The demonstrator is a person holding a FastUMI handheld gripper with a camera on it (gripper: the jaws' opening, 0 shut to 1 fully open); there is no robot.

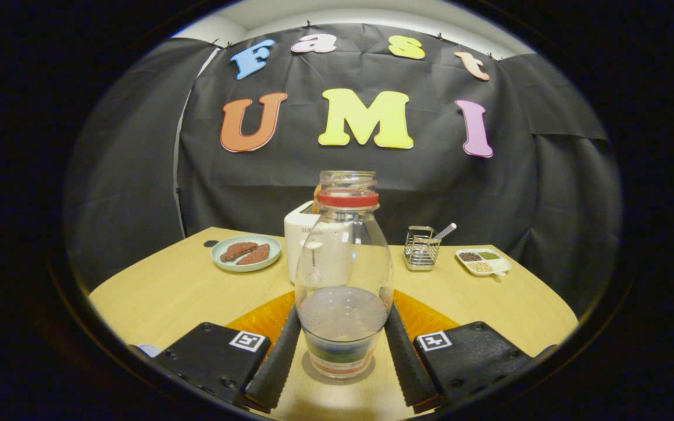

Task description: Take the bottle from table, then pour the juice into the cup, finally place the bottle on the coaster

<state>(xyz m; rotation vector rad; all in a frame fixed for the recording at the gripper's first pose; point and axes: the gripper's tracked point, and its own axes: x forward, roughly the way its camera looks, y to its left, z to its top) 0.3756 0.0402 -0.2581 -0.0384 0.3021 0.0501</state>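
The tongs (341, 351) are clamped on the lower sides of the clear bottle (344, 275), which stands upright between them above the orange coaster (261, 318) on the table (167, 286).

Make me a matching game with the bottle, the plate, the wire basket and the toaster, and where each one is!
Things:
1. bottle
2. plate
3. wire basket
4. toaster

Places:
A. right behind the bottle
B. holds two brown pieces, left of the toaster
C. between the fingers of the gripper
D. beside the little divided tray, with a spoon in it

Pairs: 1-C, 2-B, 3-D, 4-A
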